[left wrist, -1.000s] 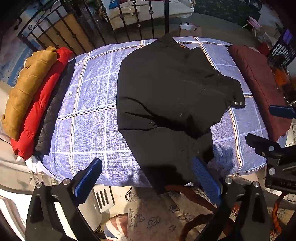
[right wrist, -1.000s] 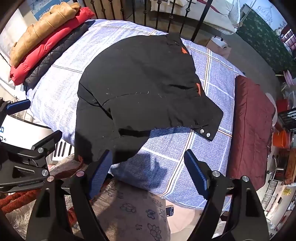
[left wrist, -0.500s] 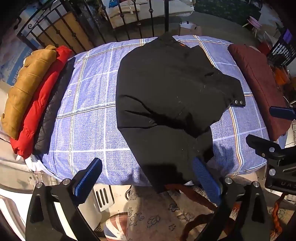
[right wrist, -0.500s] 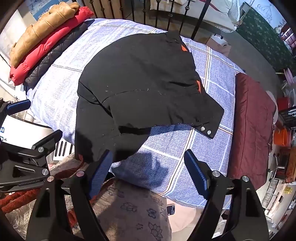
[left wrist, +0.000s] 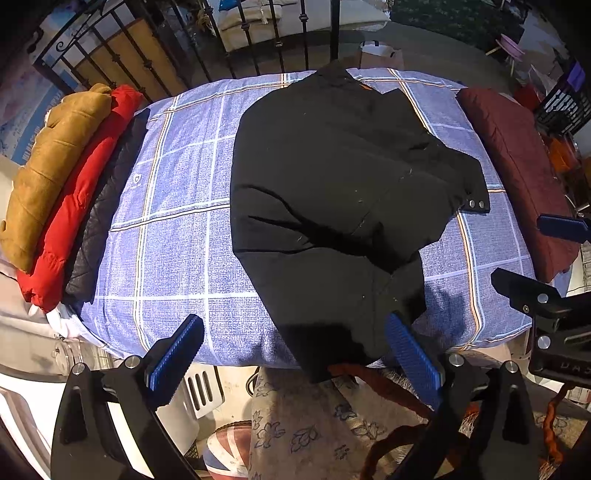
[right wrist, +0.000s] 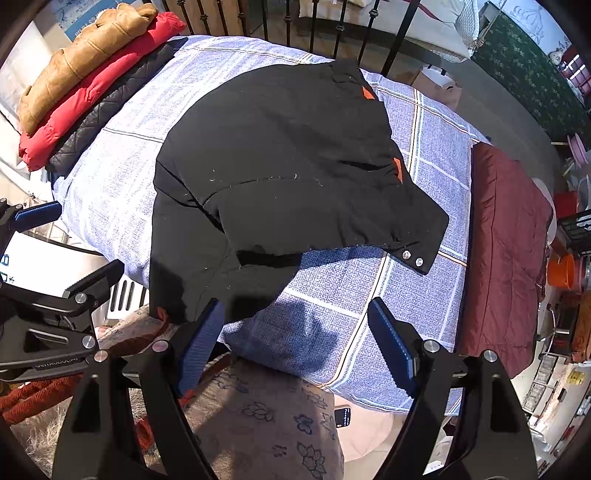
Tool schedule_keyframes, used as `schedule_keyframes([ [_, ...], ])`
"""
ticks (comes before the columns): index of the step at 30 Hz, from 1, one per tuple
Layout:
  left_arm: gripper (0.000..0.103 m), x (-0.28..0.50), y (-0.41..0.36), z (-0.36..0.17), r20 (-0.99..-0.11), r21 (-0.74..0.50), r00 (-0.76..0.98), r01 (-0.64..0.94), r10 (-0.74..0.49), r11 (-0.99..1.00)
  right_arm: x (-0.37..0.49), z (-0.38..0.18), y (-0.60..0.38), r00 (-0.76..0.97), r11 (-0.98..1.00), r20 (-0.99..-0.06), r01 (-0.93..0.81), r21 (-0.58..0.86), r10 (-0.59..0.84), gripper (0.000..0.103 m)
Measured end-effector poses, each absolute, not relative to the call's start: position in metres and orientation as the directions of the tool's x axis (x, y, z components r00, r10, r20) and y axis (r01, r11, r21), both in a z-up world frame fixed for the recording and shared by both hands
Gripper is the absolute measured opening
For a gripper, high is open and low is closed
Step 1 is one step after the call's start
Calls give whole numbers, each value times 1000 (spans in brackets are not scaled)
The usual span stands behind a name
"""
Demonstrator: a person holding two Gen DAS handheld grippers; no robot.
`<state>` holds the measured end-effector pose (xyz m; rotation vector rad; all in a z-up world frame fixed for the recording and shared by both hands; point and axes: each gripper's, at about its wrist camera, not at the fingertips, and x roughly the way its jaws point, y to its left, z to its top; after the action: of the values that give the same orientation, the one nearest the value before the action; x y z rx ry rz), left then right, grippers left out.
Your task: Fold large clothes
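Observation:
A large black jacket lies on a blue checked bed cover; it also shows in the right wrist view. One sleeve with two snap buttons is folded across toward the right. The hem hangs over the near edge of the bed. My left gripper is open and empty, just above the near edge at the hem. My right gripper is open and empty, near the same edge to the right of the hem. Each gripper shows at the side of the other's view.
Folded tan, red and dark quilted jackets are stacked along the bed's left side. A maroon garment lies along the right side. A black iron rail stands behind the bed. A flowered cushion sits below the near edge.
The jacket and both grippers are almost still. The views have shifted very slightly.

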<state>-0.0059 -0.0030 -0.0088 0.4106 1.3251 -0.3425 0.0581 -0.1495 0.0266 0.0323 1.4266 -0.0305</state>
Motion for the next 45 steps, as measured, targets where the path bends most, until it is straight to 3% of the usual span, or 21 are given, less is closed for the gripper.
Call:
schedule_keyframes([
  [45,97,-7,-4,-12,-979,93,204,468,-5,879,60,22,-148,129,999,-992,49,15,9,80],
])
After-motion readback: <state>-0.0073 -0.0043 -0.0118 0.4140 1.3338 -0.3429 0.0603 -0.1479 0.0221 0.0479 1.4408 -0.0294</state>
